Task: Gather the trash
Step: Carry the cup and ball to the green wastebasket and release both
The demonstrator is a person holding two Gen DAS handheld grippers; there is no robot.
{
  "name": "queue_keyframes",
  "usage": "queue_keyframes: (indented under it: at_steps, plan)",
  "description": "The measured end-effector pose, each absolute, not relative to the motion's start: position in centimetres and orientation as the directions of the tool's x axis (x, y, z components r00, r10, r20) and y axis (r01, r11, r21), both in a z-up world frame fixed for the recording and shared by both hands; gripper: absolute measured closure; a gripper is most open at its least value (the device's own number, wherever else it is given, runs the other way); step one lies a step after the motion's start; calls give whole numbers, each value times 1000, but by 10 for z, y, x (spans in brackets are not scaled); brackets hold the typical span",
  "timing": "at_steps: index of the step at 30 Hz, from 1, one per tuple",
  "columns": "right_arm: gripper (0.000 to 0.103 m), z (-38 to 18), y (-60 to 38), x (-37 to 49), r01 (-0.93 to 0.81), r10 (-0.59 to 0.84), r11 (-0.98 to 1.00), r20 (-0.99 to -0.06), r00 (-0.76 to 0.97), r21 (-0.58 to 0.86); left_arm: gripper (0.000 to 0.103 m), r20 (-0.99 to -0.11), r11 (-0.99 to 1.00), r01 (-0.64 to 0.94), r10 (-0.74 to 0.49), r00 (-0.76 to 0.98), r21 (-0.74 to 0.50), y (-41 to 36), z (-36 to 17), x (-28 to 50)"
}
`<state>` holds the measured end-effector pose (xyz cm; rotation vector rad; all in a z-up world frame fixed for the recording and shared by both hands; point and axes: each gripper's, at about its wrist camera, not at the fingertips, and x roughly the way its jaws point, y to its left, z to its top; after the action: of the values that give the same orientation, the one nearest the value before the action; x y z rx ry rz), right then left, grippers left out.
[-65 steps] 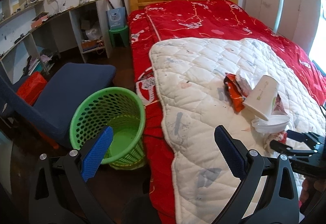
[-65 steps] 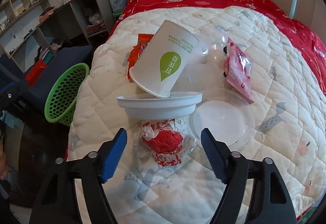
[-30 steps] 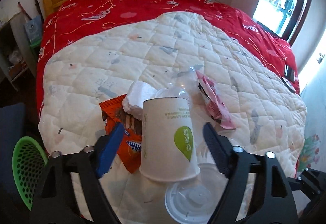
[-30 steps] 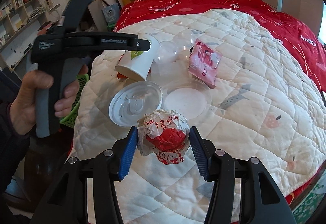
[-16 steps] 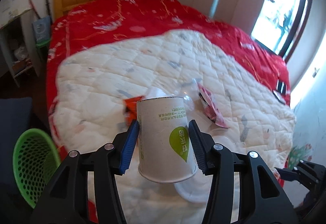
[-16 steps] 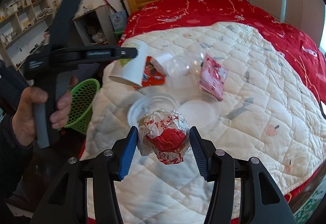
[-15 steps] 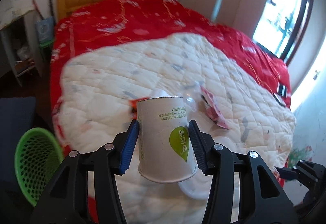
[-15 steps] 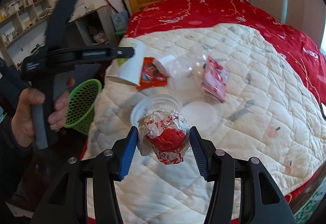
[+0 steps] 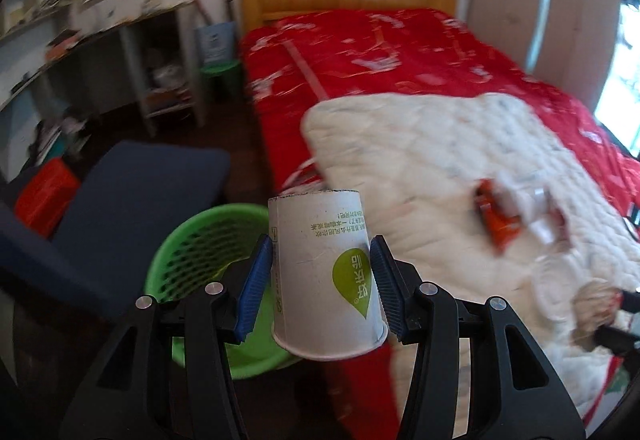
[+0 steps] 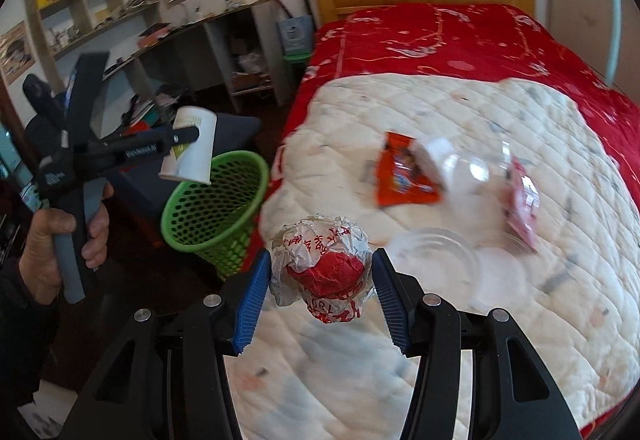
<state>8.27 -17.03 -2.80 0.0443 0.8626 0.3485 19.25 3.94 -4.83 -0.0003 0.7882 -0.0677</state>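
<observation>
My left gripper (image 9: pixel 322 272) is shut on a white paper cup (image 9: pixel 324 276) with a green leaf mark, held upside down above and just right of the green mesh bin (image 9: pixel 200 272) on the floor. The right wrist view shows that same cup (image 10: pixel 192 145) over the bin (image 10: pixel 216 199), with a hand around the left gripper's handle. A crumpled red and white wrapper ball (image 10: pixel 320 268) is clamped in my right gripper (image 10: pixel 320 272), lifted above the white quilt's near corner. An orange snack packet (image 10: pixel 404 171), clear plastic lids (image 10: pixel 436 252) and a pink packet (image 10: pixel 524 203) lie on the quilt.
The bed with a red cover (image 9: pixel 400 51) and white quilt (image 10: pixel 480 119) fills the right. A dark blue chair (image 9: pixel 132 179) stands left of the bin, beside a red box (image 9: pixel 44 191). A desk and shelves (image 10: pixel 100 11) line the left wall.
My left gripper closed on the cup, lifted it off the quilt and swung left until it hangs by the green bin. My right gripper, still clamping the wrapper ball, rose and drifted left.
</observation>
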Motion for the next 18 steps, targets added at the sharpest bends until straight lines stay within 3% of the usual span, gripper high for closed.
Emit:
queue_keyframes:
  at_steps: [10, 12, 14, 18]
  plan:
    - [52, -34, -118, 108, -351, 370, 916, -745, 554, 194, 51, -777, 996, -71, 4, 630, -53, 106, -96, 212]
    - [52, -36, -109, 112, -360, 377, 912, -748, 546, 197, 46, -786, 995, -85, 4, 618, -61, 112, -103, 215]
    - [52, -37, -103, 115, -367, 380, 909, -749, 543, 195, 31, -785, 993, -100, 11, 620, -65, 118, -107, 214]
    - [52, -40, -90, 122, -384, 390, 902, -750, 534, 196, 31, -790, 989, -126, 14, 613, -80, 132, -114, 208]
